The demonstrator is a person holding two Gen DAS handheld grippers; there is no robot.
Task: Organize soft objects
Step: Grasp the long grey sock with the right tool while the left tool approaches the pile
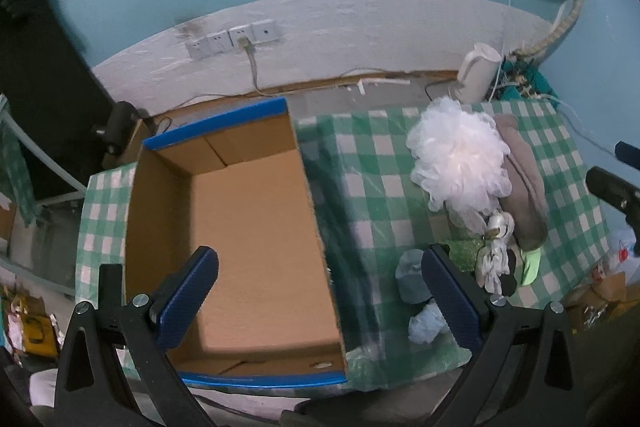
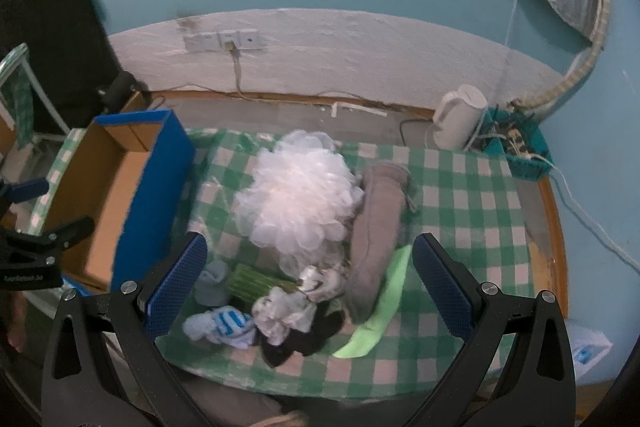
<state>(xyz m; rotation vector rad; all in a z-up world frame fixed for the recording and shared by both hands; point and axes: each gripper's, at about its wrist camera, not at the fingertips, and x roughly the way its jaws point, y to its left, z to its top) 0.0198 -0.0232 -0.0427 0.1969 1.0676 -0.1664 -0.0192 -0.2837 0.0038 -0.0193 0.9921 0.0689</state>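
The left gripper (image 1: 320, 301), jaws apart, hangs over the open blue-edged cardboard box (image 1: 240, 227). The right gripper (image 2: 310, 277), also spread wide and holding nothing, has the fluffy white mesh bath sponge (image 2: 298, 199) just ahead.

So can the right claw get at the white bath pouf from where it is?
Probably yes: the right claw is open and empty, the white bath pouf sits on top of the pile straight ahead, and nothing lies between them.

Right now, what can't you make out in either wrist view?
- Black item, right view: mostly under the white loofah's tassel; identity unclear.
- Green cloth, both views: the grey slipper covers part; extent unknown.
- Cardboard box near left corner, left view: behind a left tongs finger.
- Box interior, right view: cut off by its blue wall.
- Shelf items, right view: cropped by the top edge.
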